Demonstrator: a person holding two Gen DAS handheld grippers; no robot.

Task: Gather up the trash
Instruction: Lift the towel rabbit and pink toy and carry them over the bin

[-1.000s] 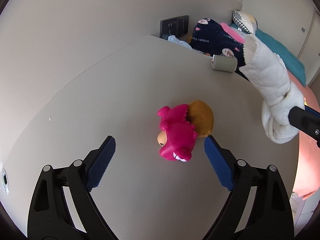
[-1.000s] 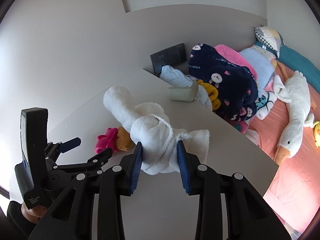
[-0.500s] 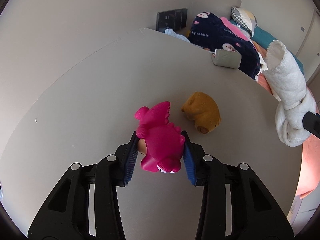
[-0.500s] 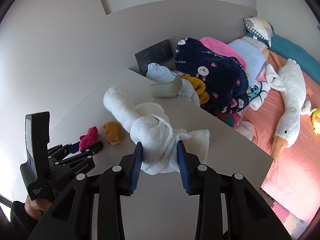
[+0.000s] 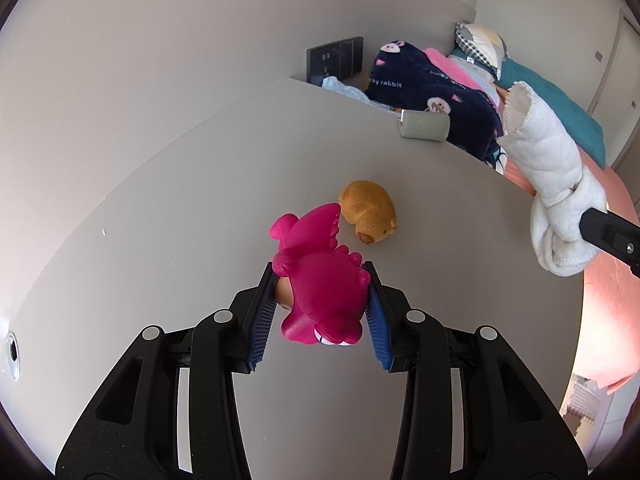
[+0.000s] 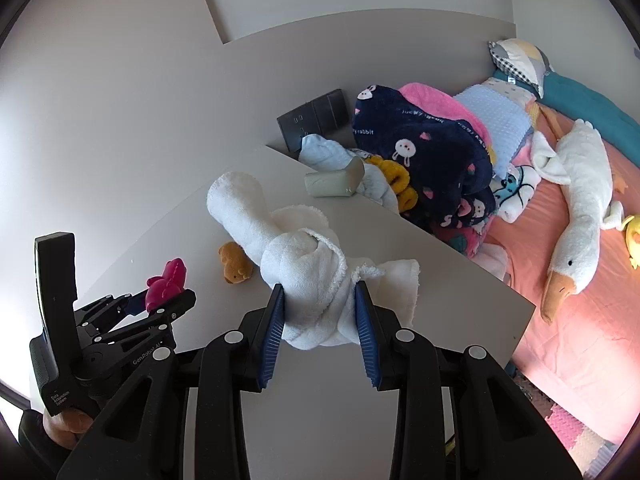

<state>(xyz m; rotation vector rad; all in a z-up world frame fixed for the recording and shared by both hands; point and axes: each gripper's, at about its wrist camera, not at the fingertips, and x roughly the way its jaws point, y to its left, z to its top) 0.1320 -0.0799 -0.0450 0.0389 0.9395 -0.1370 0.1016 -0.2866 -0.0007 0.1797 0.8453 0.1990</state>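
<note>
My left gripper (image 5: 320, 280) is shut on a magenta rubber toy (image 5: 320, 280) and holds it just above the grey table (image 5: 160, 220); the toy also shows in the right wrist view (image 6: 166, 282). A small brown toy (image 5: 370, 216) lies on the table just beyond it, also seen from the right (image 6: 234, 262). My right gripper (image 6: 320, 298) is shut on a knotted white towel (image 6: 296, 248) held above the table; the towel shows at the right of the left wrist view (image 5: 552, 184).
A grey-green roll (image 5: 424, 130) lies at the table's far edge. Beyond the edge is a bed with a navy blanket (image 6: 424, 148), pillows and a white goose plush (image 6: 580, 200). A dark wall socket panel (image 6: 312, 120) sits behind the table corner.
My left gripper closed on the magenta toy and lifted it away from the brown toy. The right gripper kept hold of the towel and drew back and up a little.
</note>
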